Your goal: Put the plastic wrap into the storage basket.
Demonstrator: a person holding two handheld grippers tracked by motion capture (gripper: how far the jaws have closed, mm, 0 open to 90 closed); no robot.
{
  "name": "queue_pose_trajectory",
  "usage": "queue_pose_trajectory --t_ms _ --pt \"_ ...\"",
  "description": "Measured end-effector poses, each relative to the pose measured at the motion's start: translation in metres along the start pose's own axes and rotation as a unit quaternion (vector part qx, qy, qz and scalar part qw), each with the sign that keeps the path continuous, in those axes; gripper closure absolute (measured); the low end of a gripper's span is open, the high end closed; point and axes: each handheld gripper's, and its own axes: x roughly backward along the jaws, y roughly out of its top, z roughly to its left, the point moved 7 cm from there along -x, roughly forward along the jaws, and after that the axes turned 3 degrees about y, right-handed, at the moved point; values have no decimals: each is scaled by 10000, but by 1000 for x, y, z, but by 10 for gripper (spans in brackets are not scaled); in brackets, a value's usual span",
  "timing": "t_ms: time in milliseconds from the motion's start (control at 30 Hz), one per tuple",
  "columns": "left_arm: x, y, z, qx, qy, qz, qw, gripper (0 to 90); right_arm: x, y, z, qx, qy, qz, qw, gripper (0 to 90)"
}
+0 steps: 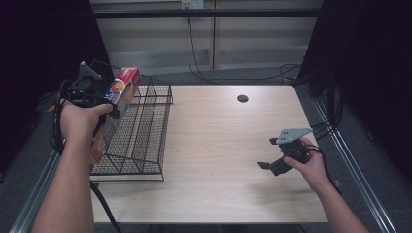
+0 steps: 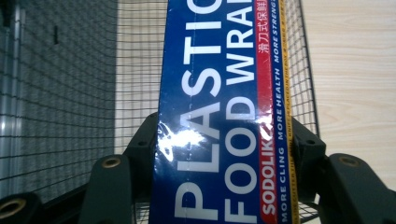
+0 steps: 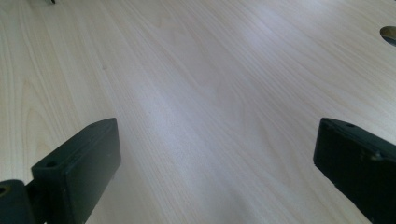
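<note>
While the person's left hand [image 1: 80, 121] grips the left tool [image 1: 104, 97] at the left edge of the tabletop [image 1: 218, 145] in the high view, that tool is clamped on a long box of plastic food wrap [image 1: 116, 104], which hangs tilted over the near left part of a black wire basket [image 1: 145, 126]; the box's red end points up and away from the person, and its lower end drops toward the basket's left side, though whether it touches the wire cannot be told. The basket stands on the left part of the tabletop. Well apart, on the right side, the right hand [image 1: 311, 167] holds the right tool [image 1: 269, 165] low over bare wood, its jaws pointing left and spread, with nothing between them. A small dark hole [image 1: 242, 98] sits in the tabletop toward the far edge. From the left gripper view, the blue box [image 2: 219, 116] with white lettering and a red and yellow strip runs up the middle, pinched between the two black jaws on either side, and the basket's mesh [image 2: 70, 93] lies behind and beneath it, with pale wood [image 2: 355, 70] beyond at the right. From the right gripper view, the two black jaws stand wide apart over the light wooden tabletop [image 3: 210, 93], empty, and the edge of the hole [image 3: 388, 35] shows at the upper right.
</note>
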Motion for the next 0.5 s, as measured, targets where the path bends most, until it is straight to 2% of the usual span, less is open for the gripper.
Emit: queue_pose_trajectory --t_ms 300,433,467,500 --pt "0 -2 11 223 102 12 9997 427 1 0 0 -1 15 -35 10000 6" --pt "-1 -3 18 251 174 7 9995 427 1 0 -1 -9 -15 -42 10000 6" --pt "-1 -4 18 375 161 -5 9992 427 1 0 -1 -9 -28 -38 10000 6" --pt "-1 -4 20 366 193 -22 9991 427 1 0 -1 -9 -28 -38 10000 6"
